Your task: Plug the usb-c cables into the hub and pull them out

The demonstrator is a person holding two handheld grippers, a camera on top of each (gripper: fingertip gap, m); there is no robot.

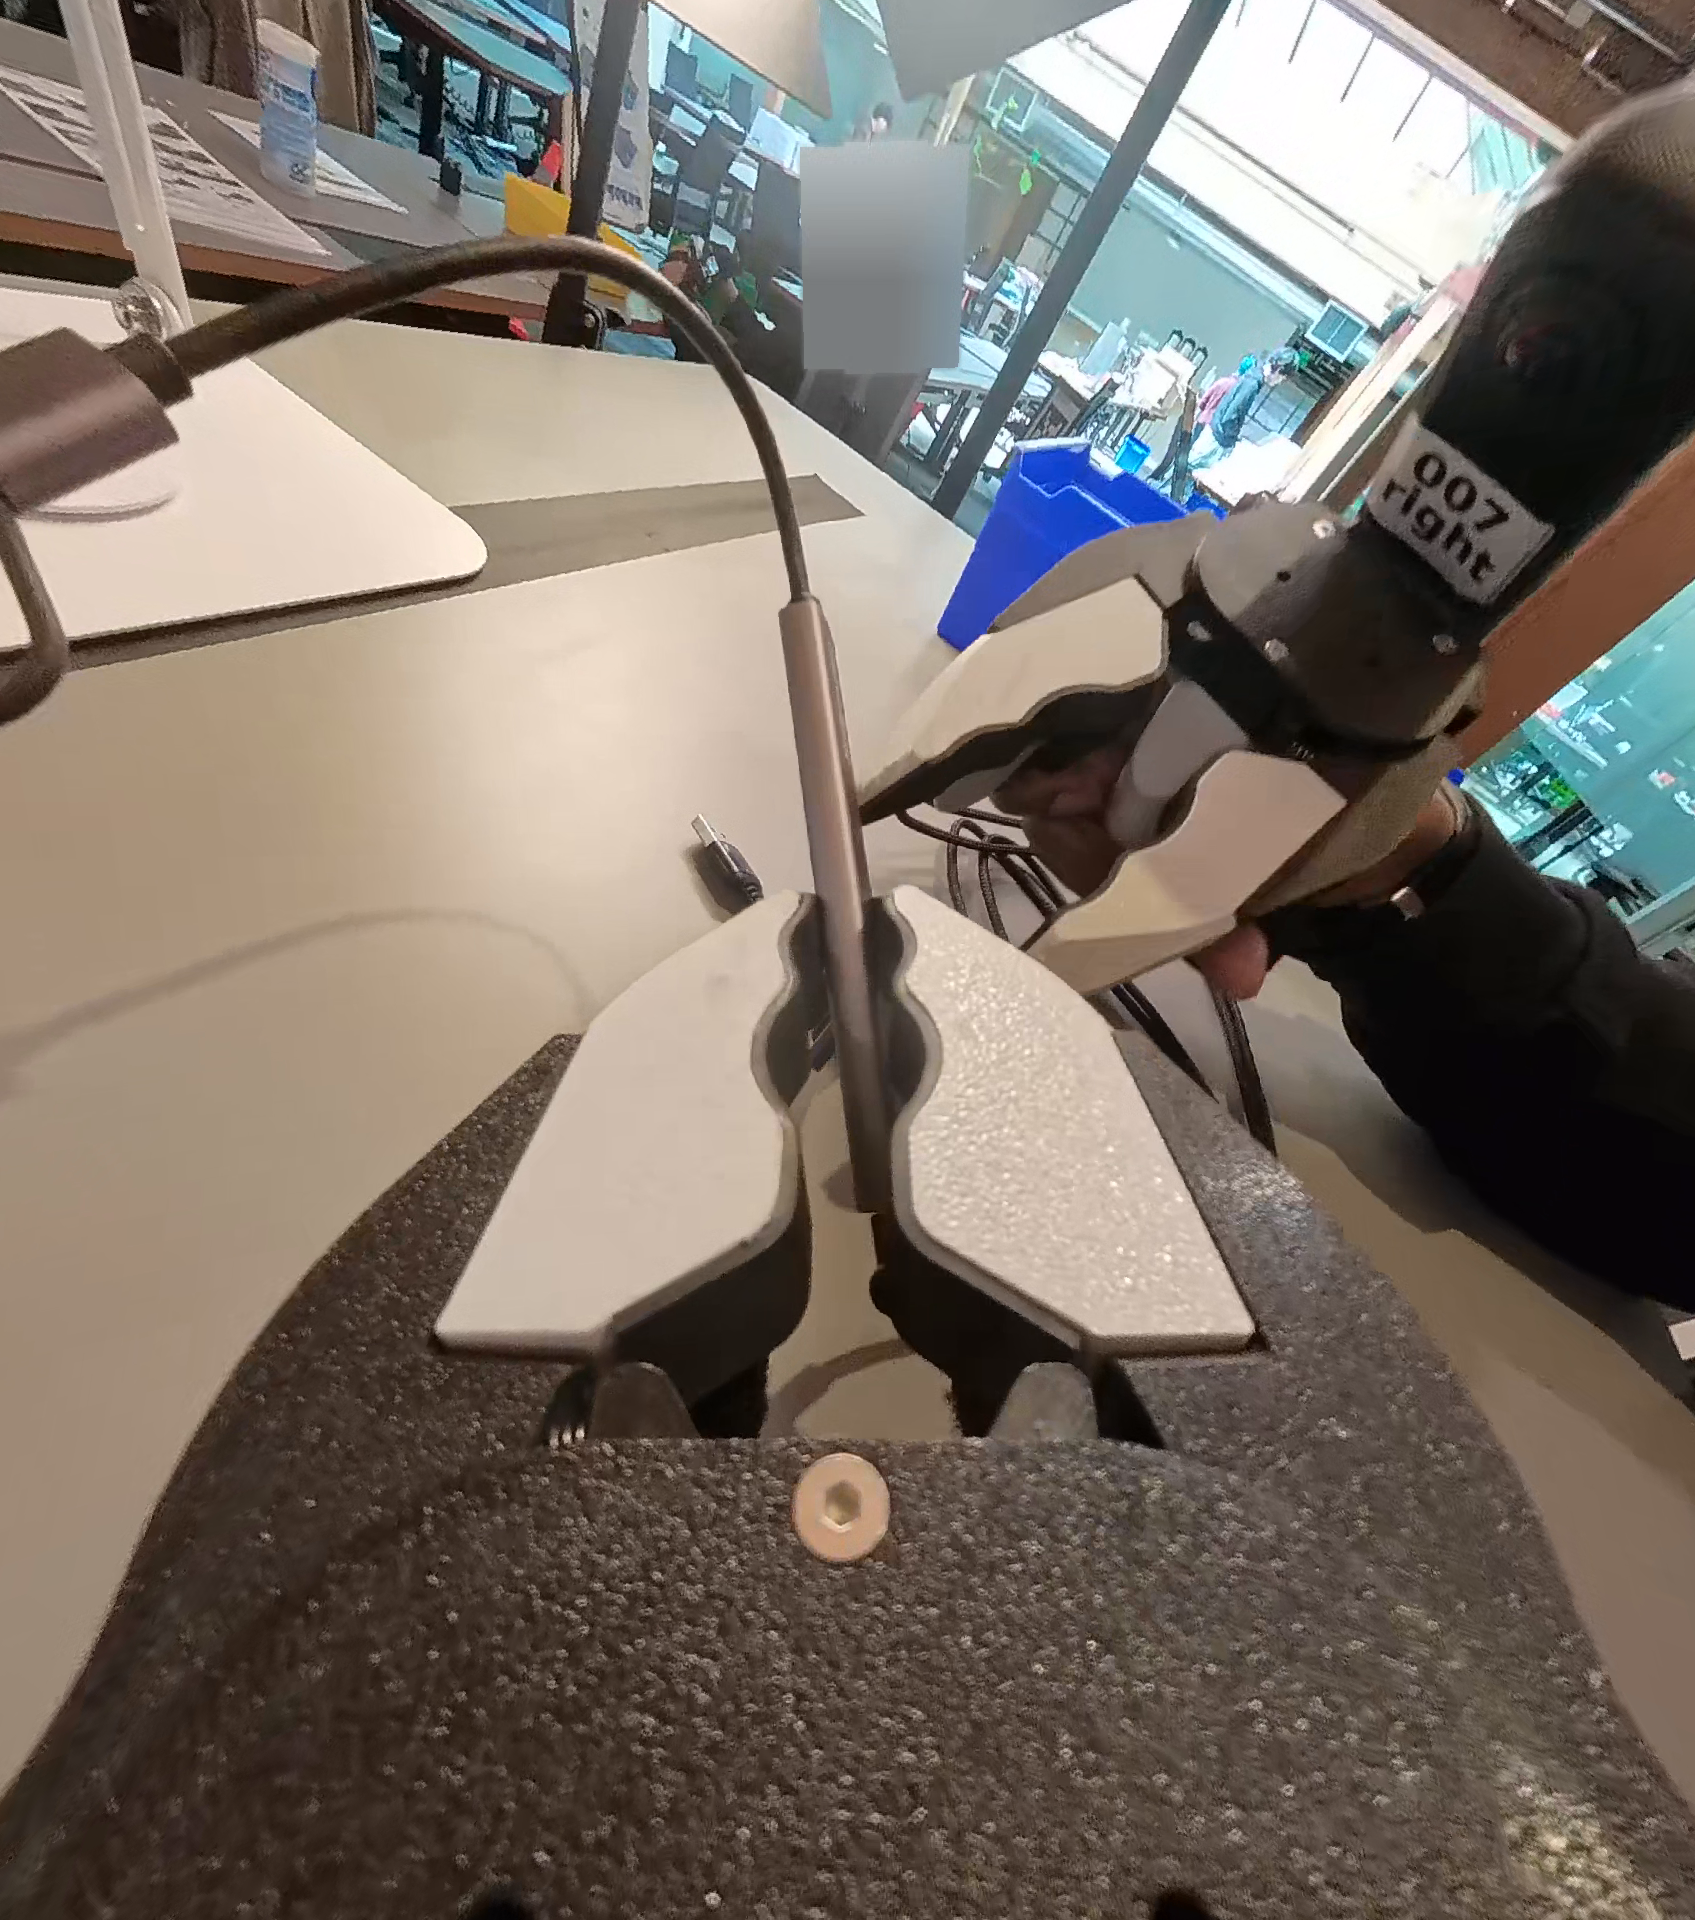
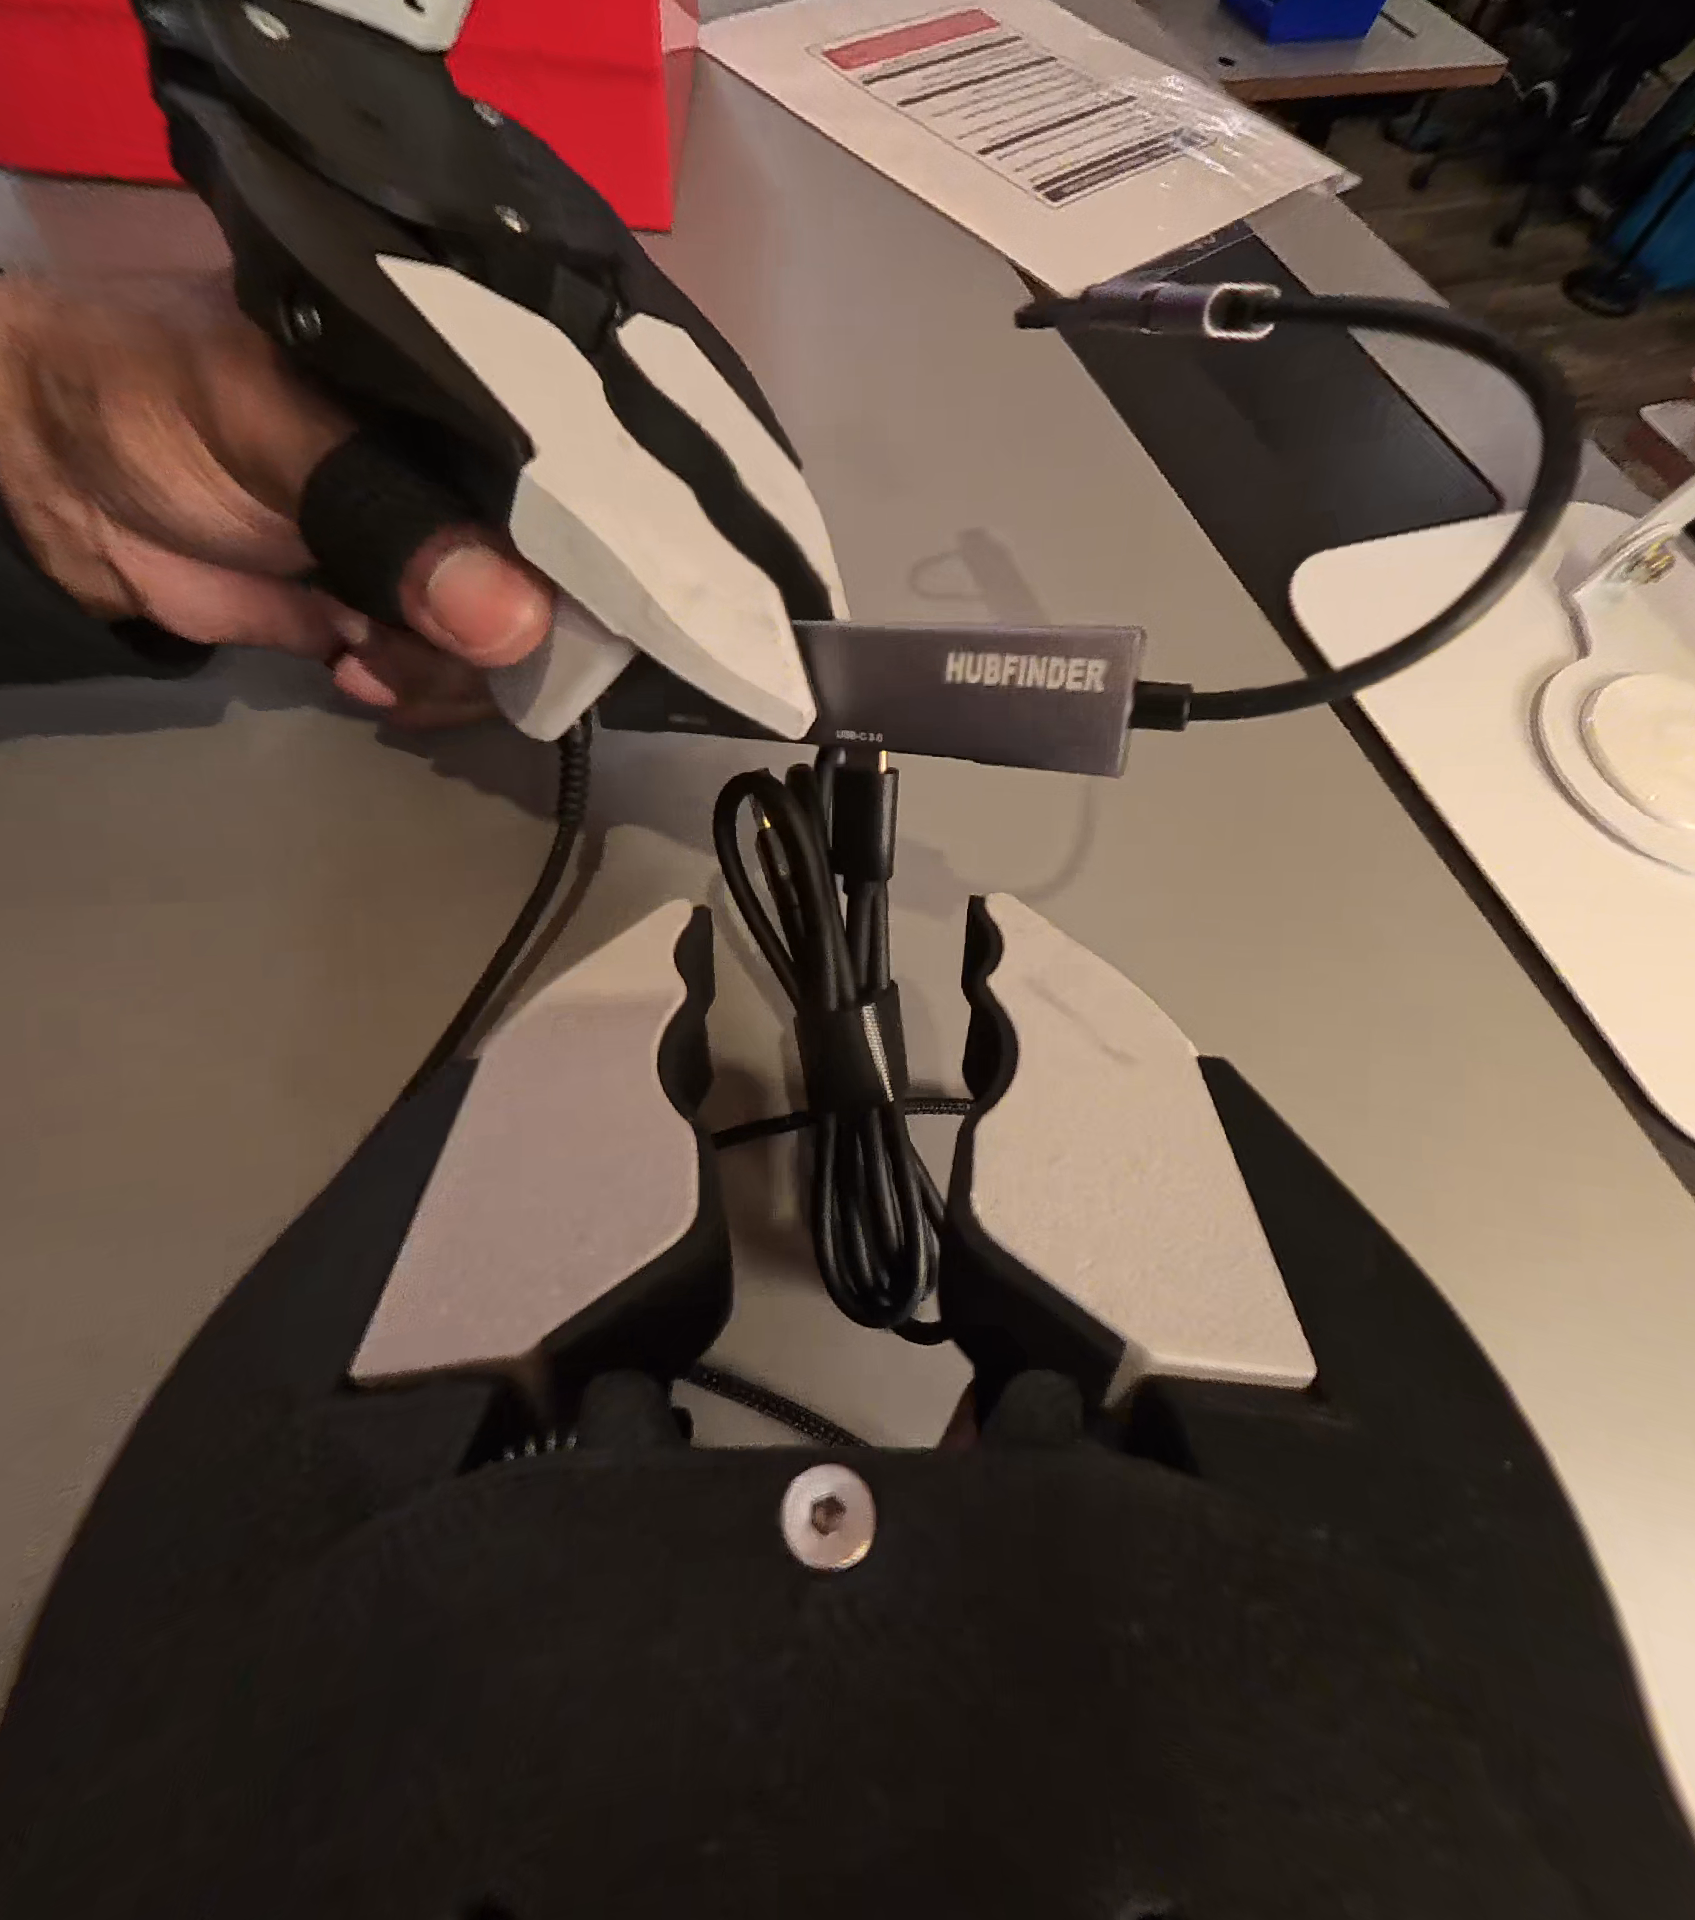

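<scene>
Grey hub [image 2: 968,691] clamped edge-on in my left gripper [image 1: 848,945], held up above the table [image 1: 303,831], black usb-c cable [image 2: 858,1039] bundle plugged into its underside, my right gripper [image 2: 832,935] fingers apart around the hanging bundle, not touching.

Bench [image 1: 323,790]: pale grey, smooth, with a darker grey strip far off.
Windows [image 1: 1342,114]: bright daylight, far right.
Beam [image 1: 1653,520]: wooden, slanting at right.
Far room: more tables, black posts, blue bin [image 1: 1040,540].
Red box [image 2: 573,94]: far left.
</scene>
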